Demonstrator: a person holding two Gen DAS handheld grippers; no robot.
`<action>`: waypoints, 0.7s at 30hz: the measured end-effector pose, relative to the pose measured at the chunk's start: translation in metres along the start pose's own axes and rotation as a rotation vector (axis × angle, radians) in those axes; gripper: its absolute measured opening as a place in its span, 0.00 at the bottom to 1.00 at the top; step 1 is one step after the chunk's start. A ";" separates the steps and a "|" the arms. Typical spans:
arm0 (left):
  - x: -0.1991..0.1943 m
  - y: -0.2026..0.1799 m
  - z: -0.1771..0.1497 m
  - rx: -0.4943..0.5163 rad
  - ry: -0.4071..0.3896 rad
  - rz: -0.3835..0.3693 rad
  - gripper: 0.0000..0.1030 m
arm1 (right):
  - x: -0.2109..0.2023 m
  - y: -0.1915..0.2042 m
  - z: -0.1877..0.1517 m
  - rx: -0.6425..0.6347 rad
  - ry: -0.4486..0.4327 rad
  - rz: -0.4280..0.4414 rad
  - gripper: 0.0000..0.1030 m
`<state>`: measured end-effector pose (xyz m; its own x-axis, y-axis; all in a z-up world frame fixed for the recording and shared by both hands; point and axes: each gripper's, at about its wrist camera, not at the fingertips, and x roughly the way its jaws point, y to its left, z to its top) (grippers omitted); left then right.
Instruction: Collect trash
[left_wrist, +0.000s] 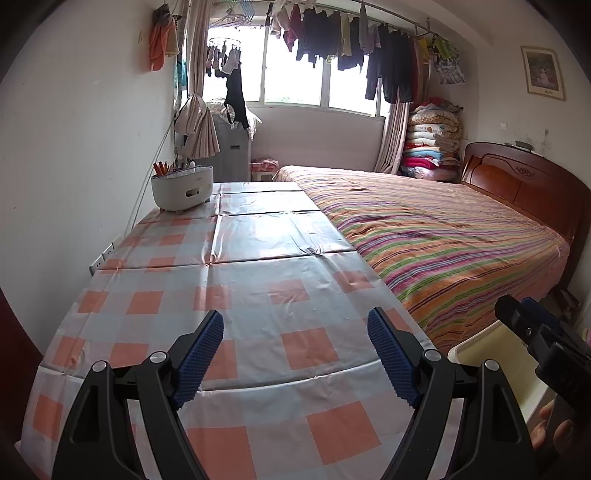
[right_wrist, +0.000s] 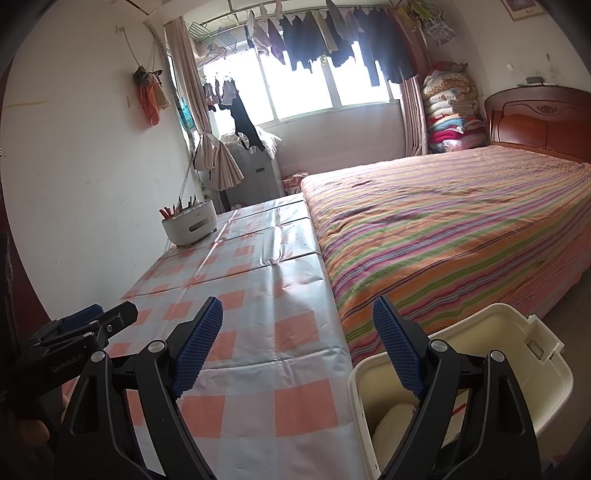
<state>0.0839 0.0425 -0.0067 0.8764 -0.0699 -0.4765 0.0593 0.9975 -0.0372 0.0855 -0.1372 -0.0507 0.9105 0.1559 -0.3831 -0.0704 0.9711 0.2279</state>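
Observation:
A cream plastic bin (right_wrist: 517, 354) stands on the floor between the table's right edge and the bed; crumpled white paper (right_wrist: 393, 421) lies inside it. The bin's rim also shows in the left wrist view (left_wrist: 491, 347). My left gripper (left_wrist: 295, 354) is open and empty above the near end of the checked table (left_wrist: 258, 273). My right gripper (right_wrist: 297, 345) is open and empty, over the table's right edge and the bin. I see no loose trash on the table. Each gripper shows in the other's view: the right one (left_wrist: 535, 332), the left one (right_wrist: 88, 321).
A white caddy with pens (left_wrist: 182, 187) stands at the table's far left by the wall. A bed with a striped cover (left_wrist: 443, 236) runs along the table's right side. Folded quilts (left_wrist: 432, 142) are stacked by the window. Laundry hangs overhead.

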 end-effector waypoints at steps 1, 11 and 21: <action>0.000 0.000 0.000 0.001 0.003 0.001 0.76 | 0.000 0.000 0.000 0.000 0.000 0.000 0.80; 0.000 -0.005 0.000 0.037 0.019 -0.012 0.76 | 0.000 0.000 0.000 0.000 0.002 0.000 0.80; 0.005 -0.002 0.000 0.020 0.052 -0.028 0.76 | -0.001 -0.002 0.000 0.004 0.004 0.002 0.80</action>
<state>0.0885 0.0402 -0.0088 0.8483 -0.0976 -0.5204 0.0938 0.9950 -0.0337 0.0848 -0.1390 -0.0510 0.9087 0.1584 -0.3862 -0.0704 0.9701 0.2323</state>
